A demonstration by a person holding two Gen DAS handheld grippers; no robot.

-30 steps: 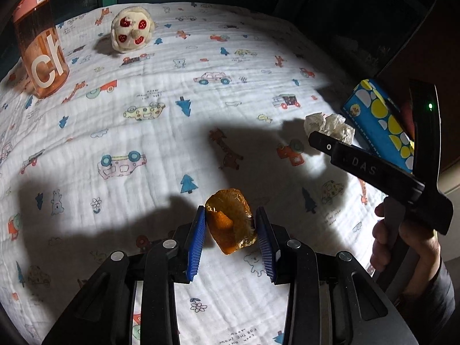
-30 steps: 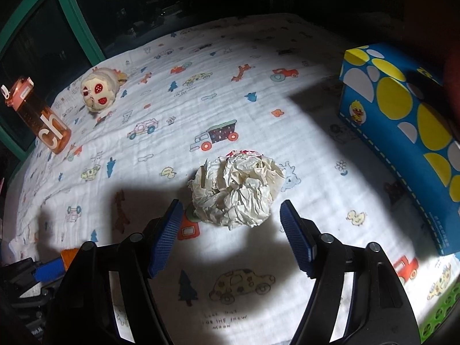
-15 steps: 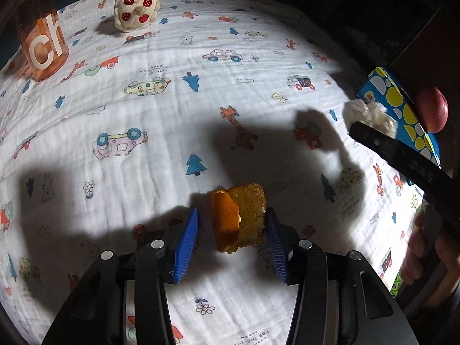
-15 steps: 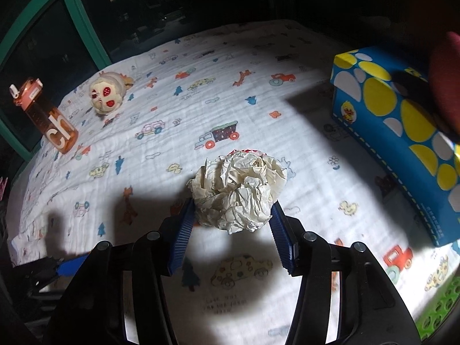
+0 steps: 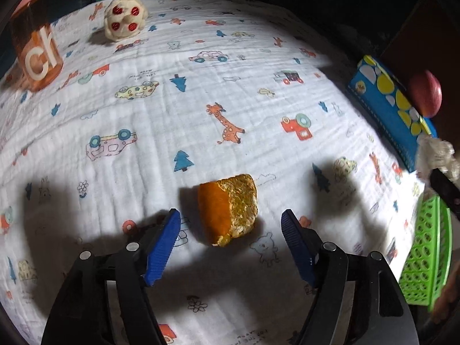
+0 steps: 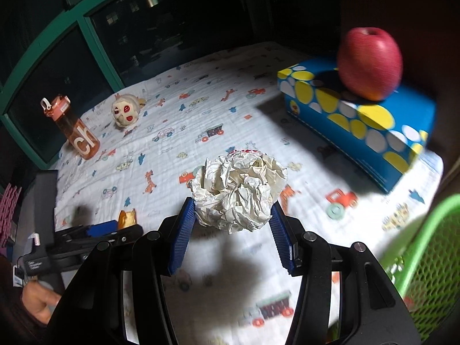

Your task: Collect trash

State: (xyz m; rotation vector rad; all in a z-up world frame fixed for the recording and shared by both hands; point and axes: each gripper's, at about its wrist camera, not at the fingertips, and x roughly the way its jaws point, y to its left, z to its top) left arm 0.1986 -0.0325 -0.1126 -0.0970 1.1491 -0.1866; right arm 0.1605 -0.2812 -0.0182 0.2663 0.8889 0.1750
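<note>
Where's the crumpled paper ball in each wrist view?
Left wrist: crumpled paper ball at the far right edge, just below the blue dotted box.
Right wrist: centre, between the right gripper pads.
Shared landmark: the red apple on that box.

A bottle (image 6: 72, 126) and a plush toy (image 6: 125, 113) stand near the bed's (image 6: 218, 106) far left edge; an apple (image 6: 369, 63) rests on a box (image 6: 359, 132) at its right edge.

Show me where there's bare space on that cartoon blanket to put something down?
The widest bare stretch is mid-blanket, bordered by the orange bottle, plush toy, tissue box and orange peel. It is crowded at the right edge, around the tissue box, apple and green basket.
</note>
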